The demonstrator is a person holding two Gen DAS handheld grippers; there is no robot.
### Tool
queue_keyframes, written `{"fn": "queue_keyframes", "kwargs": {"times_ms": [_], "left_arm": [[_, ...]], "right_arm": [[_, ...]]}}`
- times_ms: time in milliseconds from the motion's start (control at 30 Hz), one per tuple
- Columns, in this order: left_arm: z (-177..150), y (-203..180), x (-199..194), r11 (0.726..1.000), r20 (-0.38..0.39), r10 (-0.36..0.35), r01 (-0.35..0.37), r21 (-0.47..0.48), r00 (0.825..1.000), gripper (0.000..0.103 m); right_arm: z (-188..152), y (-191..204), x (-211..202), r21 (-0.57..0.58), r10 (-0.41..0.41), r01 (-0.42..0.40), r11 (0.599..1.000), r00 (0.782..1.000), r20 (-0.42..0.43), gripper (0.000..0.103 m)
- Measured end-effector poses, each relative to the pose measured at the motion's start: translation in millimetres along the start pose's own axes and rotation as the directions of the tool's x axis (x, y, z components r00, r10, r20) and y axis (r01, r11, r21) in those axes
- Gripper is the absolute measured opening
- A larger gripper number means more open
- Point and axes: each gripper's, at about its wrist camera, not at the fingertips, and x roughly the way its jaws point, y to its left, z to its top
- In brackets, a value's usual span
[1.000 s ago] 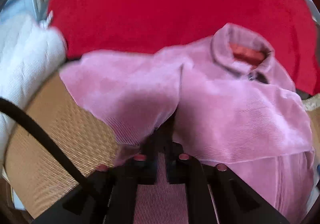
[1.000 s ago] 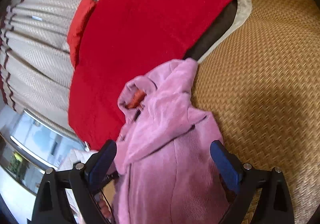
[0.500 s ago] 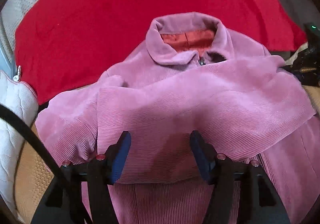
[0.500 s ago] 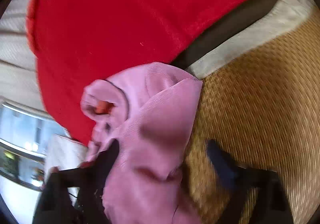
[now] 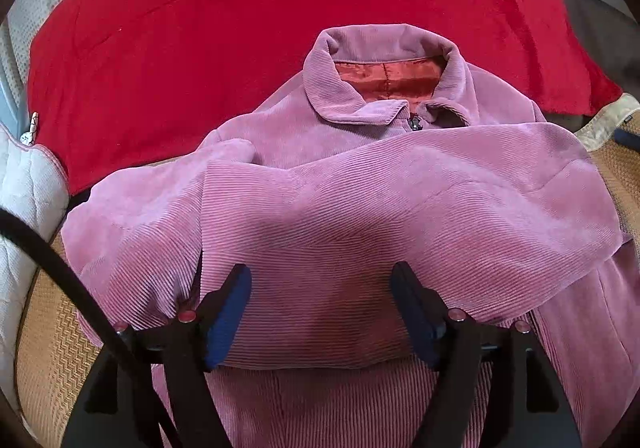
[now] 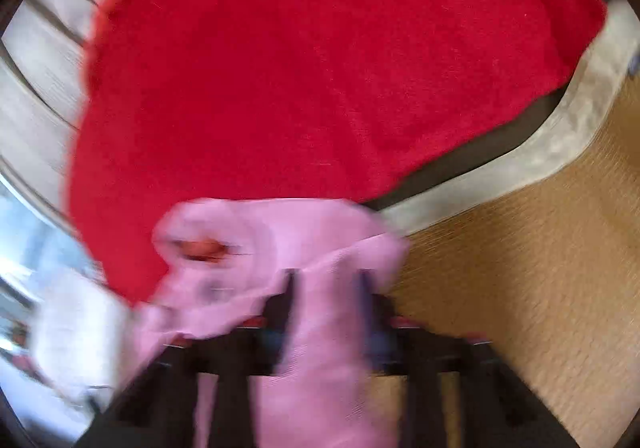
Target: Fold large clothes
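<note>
A pink corduroy jacket (image 5: 360,208) with an orange-lined collar lies on a woven mat, one sleeve folded across its chest. My left gripper (image 5: 320,308) is open and empty, its blue-padded fingers (image 5: 228,312) spread just above the folded sleeve. In the blurred right wrist view the jacket (image 6: 280,248) lies in front, and a strip of its pink cloth (image 6: 324,328) runs between the fingers of my right gripper (image 6: 326,288), which stand close together on it.
A red blanket (image 5: 260,28) lies just behind the collar and fills the back of the right wrist view (image 6: 320,68). The tan woven mat (image 6: 520,288) extends to the right. A white quilted cushion (image 5: 24,208) sits at the left.
My left gripper opened, let go of the sleeve and drew back. My right gripper swung in onto the jacket's edge and its fingers came together on the cloth.
</note>
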Motion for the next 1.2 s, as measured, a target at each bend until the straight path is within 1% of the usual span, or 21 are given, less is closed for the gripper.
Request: {"fn": "queue_keyframes", "kwargs": {"times_ms": [33, 67, 100, 167, 200, 233, 300, 333, 433, 533, 567, 633, 700, 767, 833, 900, 1033, 1067, 1100, 1133, 1200], "left_arm": [[0.2, 0.0, -0.1, 1.000, -0.002, 0.001, -0.001, 0.002, 1.000, 0.074], [0.9, -0.1, 1.0, 1.000, -0.004, 0.001, -0.001, 0.004, 1.000, 0.074], [1.2, 0.2, 0.8, 1.000, -0.010, -0.001, 0.001, 0.009, 1.000, 0.074], [2.4, 1.6, -1.5, 1.000, -0.029, 0.000, 0.001, 0.013, 1.000, 0.074], [3.2, 3.0, -4.8, 1.000, -0.044, 0.006, -0.005, 0.014, 0.999, 0.074], [3.2, 4.8, -10.8, 1.000, -0.044, 0.013, -0.012, 0.014, 0.999, 0.074], [2.7, 9.4, -24.3, 1.000, 0.010, 0.013, -0.013, 0.005, 1.000, 0.074], [3.7, 11.4, -28.1, 1.000, 0.025, 0.014, -0.014, -0.004, 1.000, 0.074], [4.9, 12.6, -23.3, 0.999, 0.005, -0.020, 0.020, -0.026, 1.000, 0.074], [-2.6, 8.5, -1.7, 1.000, -0.060, -0.012, 0.012, -0.001, 0.998, 0.074], [-5.0, 10.5, -1.5, 1.000, -0.034, -0.020, 0.019, -0.014, 0.999, 0.076], [-6.4, 14.9, 0.5, 0.999, -0.032, -0.031, 0.030, -0.036, 0.999, 0.079], [-6.5, 21.2, 4.1, 0.995, -0.046, -0.069, 0.066, -0.073, 0.997, 0.080], [-7.0, 24.4, 6.6, 0.994, -0.046, -0.077, 0.073, -0.087, 0.996, 0.086], [-8.5, 27.2, 8.6, 0.993, -0.039, -0.072, 0.067, -0.100, 0.997, 0.090], [-9.0, 29.8, 9.0, 0.990, -0.038, -0.086, 0.081, -0.115, 0.996, 0.090], [-7.7, 34.3, 1.6, 0.987, -0.047, -0.099, 0.092, -0.133, 0.994, 0.090], [-7.6, 37.7, -3.3, 0.983, -0.041, -0.115, 0.108, -0.151, 0.993, 0.090], [-8.0, 43.0, -10.2, 0.976, -0.030, -0.139, 0.131, -0.176, 0.990, 0.090], [-8.5, 49.3, -17.7, 0.968, -0.018, -0.164, 0.157, -0.198, 0.986, 0.090], [-10.5, 68.5, -37.2, 0.946, 0.039, -0.214, 0.217, -0.241, 0.976, 0.090]], "right_arm": [[-7.5, 7.0, -2.8, 0.013, 0.081, -0.080, 0.997, 0.997, -0.022, 0.099], [-17.4, 12.9, -0.7, 0.023, 0.147, -0.146, 0.989, 0.987, -0.063, 0.099], [-25.5, 14.7, 4.3, 0.025, 0.158, -0.156, 0.987, 0.983, -0.098, 0.099], [-42.5, -1.4, 26.1, 0.046, 0.064, -0.057, 0.997, 0.983, -0.174, 0.099], [-48.3, -17.2, 36.7, 0.092, 0.007, 0.013, 0.996, 0.977, -0.214, 0.098], [-52.1, -29.4, 36.4, 0.136, 0.005, 0.023, 0.990, 0.979, -0.205, 0.097], [-46.6, -25.5, 16.7, 0.151, 0.044, -0.020, 0.988, 0.987, -0.156, 0.097], [-40.5, -17.5, 5.8, 0.145, 0.092, -0.074, 0.987, 0.988, -0.125, 0.097], [-18.9, 0.7, -6.2, 0.091, 0.119, -0.111, 0.990, 0.990, -0.078, 0.097], [4.2, -4.0, 10.4, 0.151, 0.167, -0.153, 0.977, 0.983, -0.079, 0.097], [9.7, -11.0, 24.0, 0.185, 0.187, -0.166, 0.969, 0.977, -0.104, 0.097], [14.3, -31.0, 46.9, 0.225, 0.154, -0.122, 0.967, 0.979, -0.132, 0.097], [15.6, -47.3, 69.3, 0.254, 0.061, -0.020, 0.967, 0.986, -0.157, 0.095], [17.0, -50.7, 65.9, 0.270, 0.056, -0.023, 0.962, 0.992, -0.113, 0.095], [17.7, -28.8, 52.6, 0.197, 0.043, -0.025, 0.980, 0.995, -0.087, 0.096], [13.6, -9.7, 31.7, 0.138, 0.090, -0.080, 0.987, 0.994, -0.067, 0.096], [-11.2, 6.1, 21.1, 0.137, 0.132, -0.117, 0.984, 0.985, -0.112, 0.096], [-18.6, 3.1, 25.2, 0.123, 0.108, -0.090, 0.988, 0.982, -0.153, 0.096], [-25.0, -0.2, 30.6, 0.104, 0.039, -0.018, 0.994, 0.980, -0.197, 0.096], [-31.3, -2.4, 34.8, 0.092, -0.019, 0.039, 0.995, 0.979, -0.205, 0.093], [-35.5, 12.0, 16.8, 0.041, -0.054, 0.061, 0.997, 0.987, -0.150, 0.094]]}}
